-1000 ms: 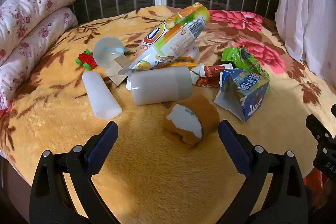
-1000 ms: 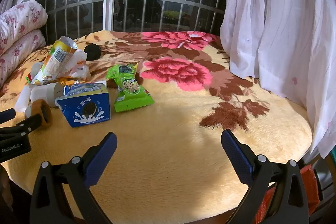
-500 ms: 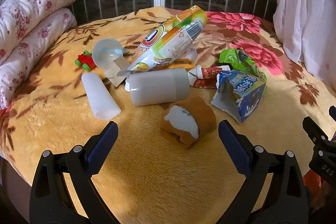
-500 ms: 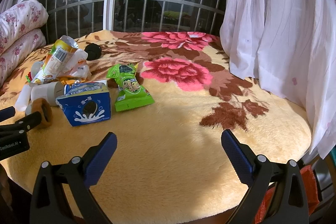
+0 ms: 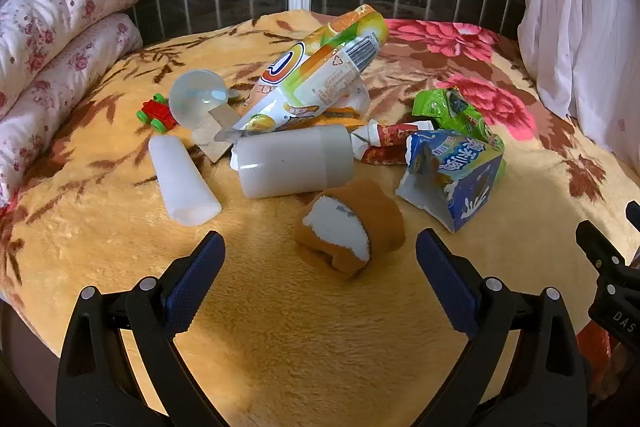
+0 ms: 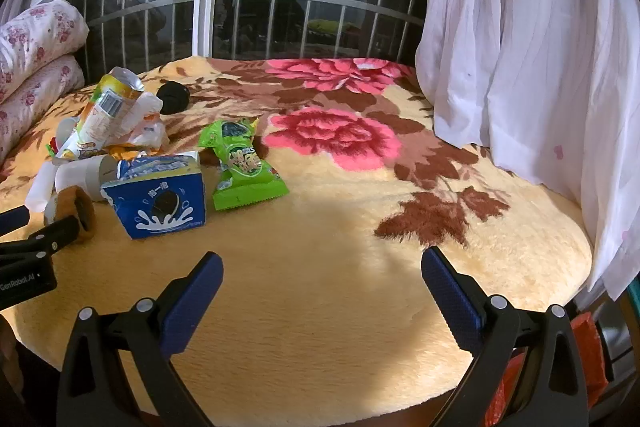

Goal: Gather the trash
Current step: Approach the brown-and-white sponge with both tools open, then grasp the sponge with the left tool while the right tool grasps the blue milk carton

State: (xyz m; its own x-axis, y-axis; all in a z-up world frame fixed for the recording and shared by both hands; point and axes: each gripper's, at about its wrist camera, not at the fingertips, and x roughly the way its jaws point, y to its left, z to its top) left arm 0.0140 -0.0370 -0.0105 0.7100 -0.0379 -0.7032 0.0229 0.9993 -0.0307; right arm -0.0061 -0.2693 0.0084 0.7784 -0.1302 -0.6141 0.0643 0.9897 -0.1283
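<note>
We record a plush yellow floral blanket [image 6: 320,287] covering the work surface, backed by a barred window [image 6: 248,11], with a white curtain [image 6: 532,67] right of the right gripper [image 6: 322,279] and rolled floral bedding [image 5: 52,39] left of the left gripper [image 5: 320,255]. Both grippers stand released, fingers spread wide, holding nothing. The trash pile lies ahead of the left fingers: a brown sock [image 5: 352,227] nearest, a white cylinder [image 5: 296,161] beyond it, a torn blue carton [image 5: 456,175] ahead right.

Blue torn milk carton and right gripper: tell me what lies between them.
Only bare yellow plush blanket separates the blue torn milk carton from the open right gripper, per the right wrist view.
</note>
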